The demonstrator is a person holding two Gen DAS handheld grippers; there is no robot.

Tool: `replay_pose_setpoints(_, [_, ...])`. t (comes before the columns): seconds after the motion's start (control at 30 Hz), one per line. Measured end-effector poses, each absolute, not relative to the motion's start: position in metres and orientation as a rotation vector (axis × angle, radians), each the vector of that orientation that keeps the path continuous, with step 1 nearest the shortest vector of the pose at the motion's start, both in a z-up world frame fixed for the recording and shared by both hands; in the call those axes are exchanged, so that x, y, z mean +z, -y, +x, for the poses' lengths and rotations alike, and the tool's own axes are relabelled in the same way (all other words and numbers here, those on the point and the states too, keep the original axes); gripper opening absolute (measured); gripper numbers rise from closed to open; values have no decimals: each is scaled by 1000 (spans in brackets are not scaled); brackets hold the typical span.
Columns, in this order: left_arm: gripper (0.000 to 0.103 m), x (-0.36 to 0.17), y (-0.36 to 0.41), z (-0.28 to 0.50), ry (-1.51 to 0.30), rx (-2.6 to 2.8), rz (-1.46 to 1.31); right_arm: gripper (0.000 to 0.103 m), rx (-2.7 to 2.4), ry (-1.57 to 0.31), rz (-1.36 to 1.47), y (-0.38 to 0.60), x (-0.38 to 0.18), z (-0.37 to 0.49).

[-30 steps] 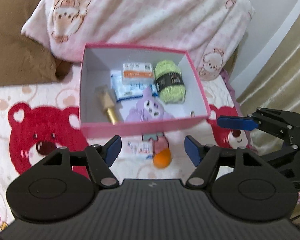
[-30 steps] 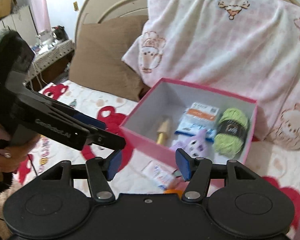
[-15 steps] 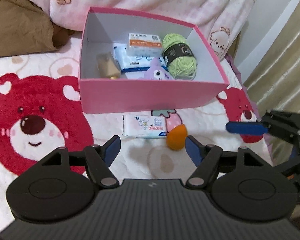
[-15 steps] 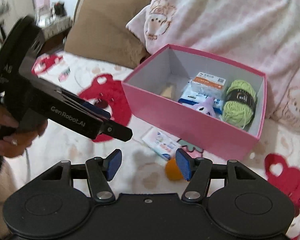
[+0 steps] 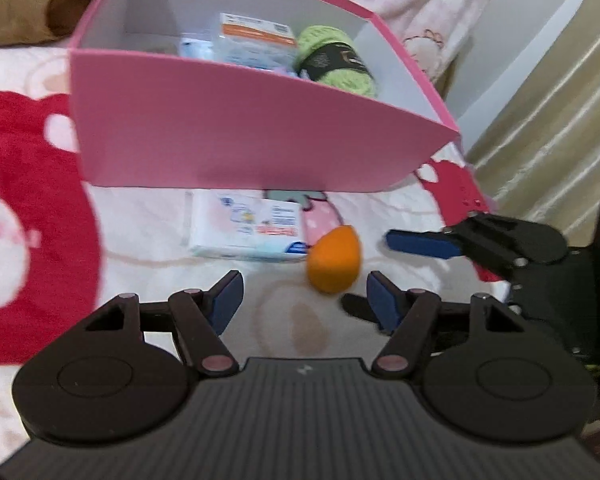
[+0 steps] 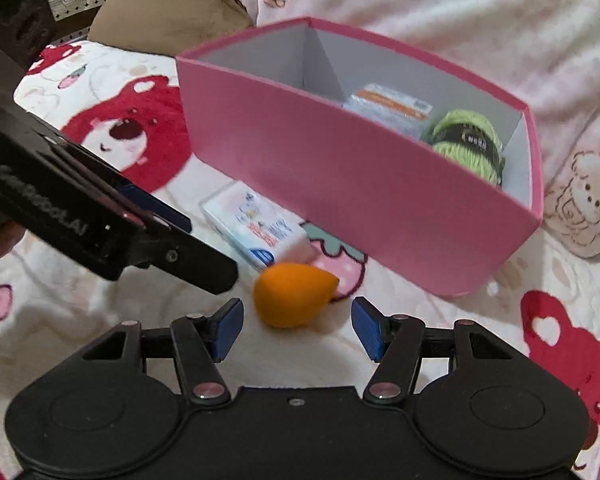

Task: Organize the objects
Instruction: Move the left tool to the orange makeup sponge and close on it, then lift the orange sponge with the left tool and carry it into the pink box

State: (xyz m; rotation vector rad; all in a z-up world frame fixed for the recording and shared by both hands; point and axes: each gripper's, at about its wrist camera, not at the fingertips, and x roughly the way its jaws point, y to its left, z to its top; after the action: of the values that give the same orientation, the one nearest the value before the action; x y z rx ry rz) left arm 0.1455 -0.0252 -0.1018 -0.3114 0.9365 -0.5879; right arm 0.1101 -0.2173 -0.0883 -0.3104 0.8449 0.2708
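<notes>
My right hand-held gripper (image 6: 297,328) hangs low over the bed with its jaws spread wide and nothing between them; the orange teardrop sponge (image 6: 294,294) lies on the blanket just ahead of the blue pads (image 6: 228,330), roughly centred in the gap. My left hand-held gripper (image 5: 305,300) is likewise spread open and empty, and from its camera the same sponge (image 5: 334,259) sits just in front of its right pad. The left gripper's arm crosses the left side of the right wrist view, its tip close to the sponge.

Touching the sponge on its far side is a white tissue pack (image 6: 256,226) with blue and red print, lying flat on the blanket (image 6: 120,132), which carries red bear faces and a pink strawberry motif. Just behind the pack stands the pink box (image 6: 360,184), open at the top. Inside, against its right wall, I see a ball of light green yarn (image 6: 470,142) with a dark label, and beside it a clear packet with an orange-and-white label (image 6: 392,106). Beyond the box lie a pink-and-white bear-print pillow (image 6: 460,12) and a brown cushion (image 6: 172,8).
</notes>
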Motion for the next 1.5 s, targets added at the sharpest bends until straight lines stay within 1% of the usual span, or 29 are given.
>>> replay_pose_setpoints(0.07, [62, -107, 36, 146, -932, -599, -299, 64, 284, -837, -304, 220, -93, 110])
replay_pose_setpoints(0.1, [58, -110, 40, 147, -932, -601, -297, 64, 298, -834, -303, 220, -95, 110])
replay_pose_setpoints(0.17, [52, -116, 45, 148, -931, -601, -321, 63, 322, -828, -320, 218, -100, 110])
replay_pose_setpoints(0.23, [48, -121, 49, 150, -933, -606, -360, 59, 340, -826, -354, 215, -105, 110])
replay_pose_setpoints(0.3, [37, -125, 53, 151, -938, -619, -356, 51, 339, -827, -379, 211, -109, 111])
replay_pose_setpoints(0.5, [36, -122, 55, 148, -931, -642, -356, 44, 313, -811, -368, 213, -105, 103])
replay_pose_setpoints(0.73, [36, -98, 52, 143, -939, -676, -335, 43, 301, -783, -368, 209, -84, 89])
replay_pose_setpoints(1.03, [36, -71, 46, 137, -1022, -688, -335, 43, 294, -788, -419, 190, -57, 68])
replay_pose_setpoints(1.5, [36, -18, 33, 116, -1019, -665, -273, 43, 308, -750, -500, 166, -9, 52])
